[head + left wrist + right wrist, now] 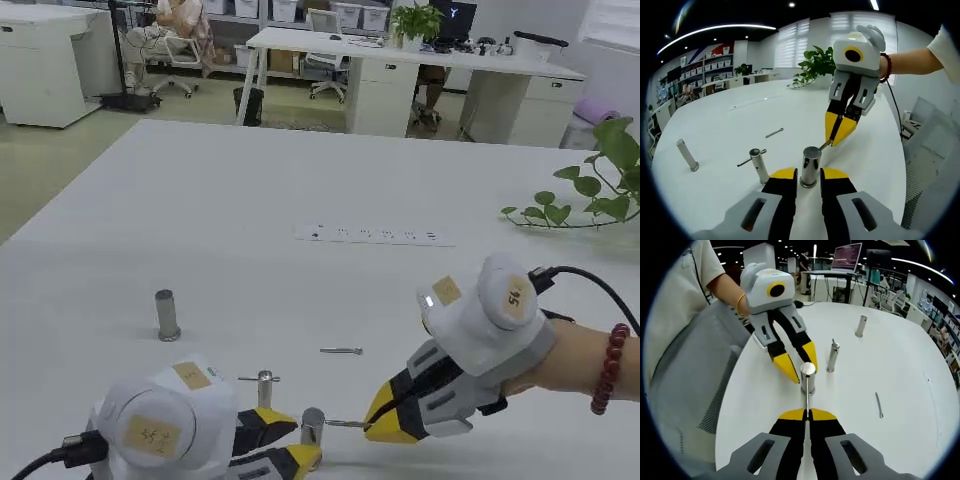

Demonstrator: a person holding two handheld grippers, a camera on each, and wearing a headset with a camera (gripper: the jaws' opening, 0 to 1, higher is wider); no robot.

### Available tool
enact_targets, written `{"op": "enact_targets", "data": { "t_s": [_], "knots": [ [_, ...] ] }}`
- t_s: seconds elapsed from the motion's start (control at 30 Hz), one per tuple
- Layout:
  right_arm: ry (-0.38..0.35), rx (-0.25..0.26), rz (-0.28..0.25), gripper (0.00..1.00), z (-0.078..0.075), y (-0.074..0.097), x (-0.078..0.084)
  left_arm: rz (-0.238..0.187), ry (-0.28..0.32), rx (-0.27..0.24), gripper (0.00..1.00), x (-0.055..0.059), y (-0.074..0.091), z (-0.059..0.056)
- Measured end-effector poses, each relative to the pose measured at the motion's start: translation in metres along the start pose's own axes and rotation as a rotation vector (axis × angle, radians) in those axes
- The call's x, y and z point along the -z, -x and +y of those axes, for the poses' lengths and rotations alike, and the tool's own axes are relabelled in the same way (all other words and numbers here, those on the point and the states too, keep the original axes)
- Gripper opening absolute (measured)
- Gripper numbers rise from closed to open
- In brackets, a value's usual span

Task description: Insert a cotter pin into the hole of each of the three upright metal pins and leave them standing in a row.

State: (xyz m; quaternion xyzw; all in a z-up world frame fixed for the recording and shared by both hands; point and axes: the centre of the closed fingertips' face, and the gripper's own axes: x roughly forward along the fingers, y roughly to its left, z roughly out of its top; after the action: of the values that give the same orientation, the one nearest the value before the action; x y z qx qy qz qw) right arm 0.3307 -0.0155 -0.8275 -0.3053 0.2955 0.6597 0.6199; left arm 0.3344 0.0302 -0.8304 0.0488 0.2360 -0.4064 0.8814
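Note:
Three upright metal pins stand on the white table. My left gripper (297, 438) is shut on the nearest pin (312, 424), low on its shaft (810, 165). My right gripper (385, 420) is shut on a thin cotter pin (807, 399) that lies level, its tip against the side of that pin just under the head (807, 376). The middle pin (265, 386) has a cotter pin through it. The far pin (167, 314) stands bare. A loose cotter pin (341, 351) lies flat behind the grippers.
A white power strip (372, 236) lies mid-table. Plant leaves (600, 190) reach in from the right edge. Desks, chairs and a seated person stand beyond the table (200, 190).

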Motion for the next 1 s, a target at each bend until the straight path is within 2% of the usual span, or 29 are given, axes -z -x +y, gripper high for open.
{"op": "enact_targets", "data": {
  "t_s": [0.33, 0.53, 1.0],
  "knots": [
    [0.02, -0.004, 0.008, 0.03, -0.002, -0.002, -0.003, 0.006, 0.015, 0.0, 0.12, 0.003, -0.004, -0.001],
    [0.033, 0.002, 0.013, 0.03, -0.003, -0.002, -0.003, -0.001, 0.05, 0.005, 0.12, 0.004, -0.005, 0.0],
    [0.064, -0.004, 0.005, 0.03, -0.002, -0.002, -0.013, 0.002, 0.047, 0.009, 0.12, 0.004, -0.005, -0.001]
  ]
}}
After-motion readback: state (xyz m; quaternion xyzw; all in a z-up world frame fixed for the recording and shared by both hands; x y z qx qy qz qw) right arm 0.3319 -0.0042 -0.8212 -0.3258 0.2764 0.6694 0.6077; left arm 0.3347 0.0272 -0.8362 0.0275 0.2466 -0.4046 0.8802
